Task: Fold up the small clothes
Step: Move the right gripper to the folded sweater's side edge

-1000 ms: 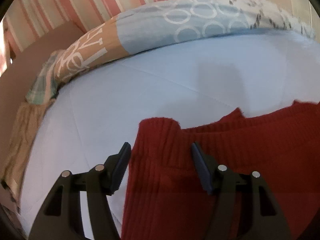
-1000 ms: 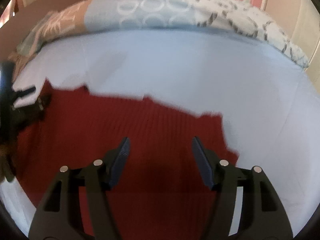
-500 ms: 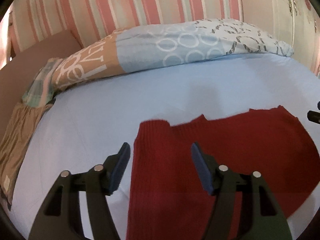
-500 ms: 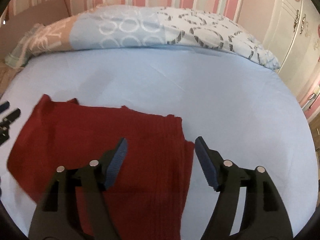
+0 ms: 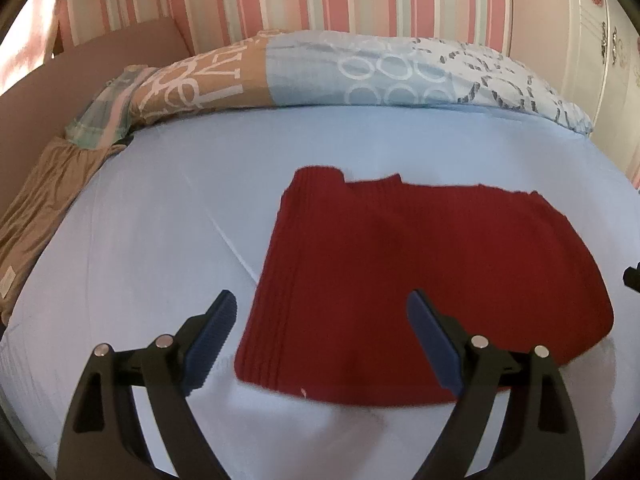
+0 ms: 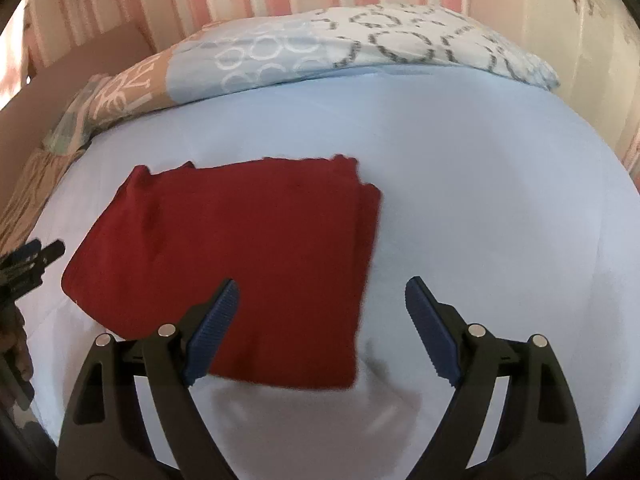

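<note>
— Striped wallpaper, pale blue bed sheet (image 5: pixel 160 240); where's the red knit sweater (image 5: pixel 420 280)?
— Folded flat mid-bed. Left tongs (image 5: pixel 320 336) and right tongs (image 6: pixel 320 320) hover released, empty.
— Handling?
— Soft, floppy; probably pinch a ribbed edge. Right view alone shows its right fold edge clear of the tongs.

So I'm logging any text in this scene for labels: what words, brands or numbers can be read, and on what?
Large white letters on the tan part of the patterned quilt: distorted and partly folded, not readable.
Small white tag on the tan cloth at the bed's left edge: too small to read.
Red knit garment: no text visible.
</note>
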Demonstrator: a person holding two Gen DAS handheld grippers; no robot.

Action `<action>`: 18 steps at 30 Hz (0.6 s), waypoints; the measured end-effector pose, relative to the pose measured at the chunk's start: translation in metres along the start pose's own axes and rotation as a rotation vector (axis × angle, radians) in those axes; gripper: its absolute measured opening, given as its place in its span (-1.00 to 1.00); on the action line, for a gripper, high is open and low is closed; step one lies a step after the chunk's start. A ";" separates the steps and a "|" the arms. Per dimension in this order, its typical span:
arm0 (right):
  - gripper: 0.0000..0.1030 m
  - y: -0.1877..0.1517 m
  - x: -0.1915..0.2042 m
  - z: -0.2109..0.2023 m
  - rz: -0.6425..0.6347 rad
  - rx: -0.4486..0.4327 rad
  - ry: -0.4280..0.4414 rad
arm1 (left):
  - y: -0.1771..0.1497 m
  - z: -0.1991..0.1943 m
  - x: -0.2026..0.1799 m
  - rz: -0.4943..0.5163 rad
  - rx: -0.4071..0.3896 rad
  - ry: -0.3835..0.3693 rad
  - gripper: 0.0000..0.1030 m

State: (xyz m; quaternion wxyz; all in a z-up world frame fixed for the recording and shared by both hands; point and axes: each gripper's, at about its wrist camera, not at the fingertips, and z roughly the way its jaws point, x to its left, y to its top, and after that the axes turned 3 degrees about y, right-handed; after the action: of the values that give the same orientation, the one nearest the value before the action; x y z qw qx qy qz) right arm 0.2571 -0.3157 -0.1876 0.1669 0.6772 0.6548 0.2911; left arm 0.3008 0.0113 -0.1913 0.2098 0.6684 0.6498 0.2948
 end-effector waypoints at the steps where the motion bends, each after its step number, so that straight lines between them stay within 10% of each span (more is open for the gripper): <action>1: 0.65 -0.001 -0.004 0.000 0.010 0.003 0.000 | -0.002 0.000 0.000 0.004 0.002 0.002 0.70; 18: 0.44 0.001 -0.026 0.054 0.027 0.050 0.034 | -0.015 0.028 -0.014 0.011 0.027 -0.036 0.71</action>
State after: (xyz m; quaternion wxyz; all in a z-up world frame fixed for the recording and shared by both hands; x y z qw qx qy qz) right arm 0.2918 -0.3325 -0.2338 0.1348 0.6849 0.6555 0.2883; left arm 0.3087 0.0008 -0.2236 0.2110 0.6800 0.6460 0.2751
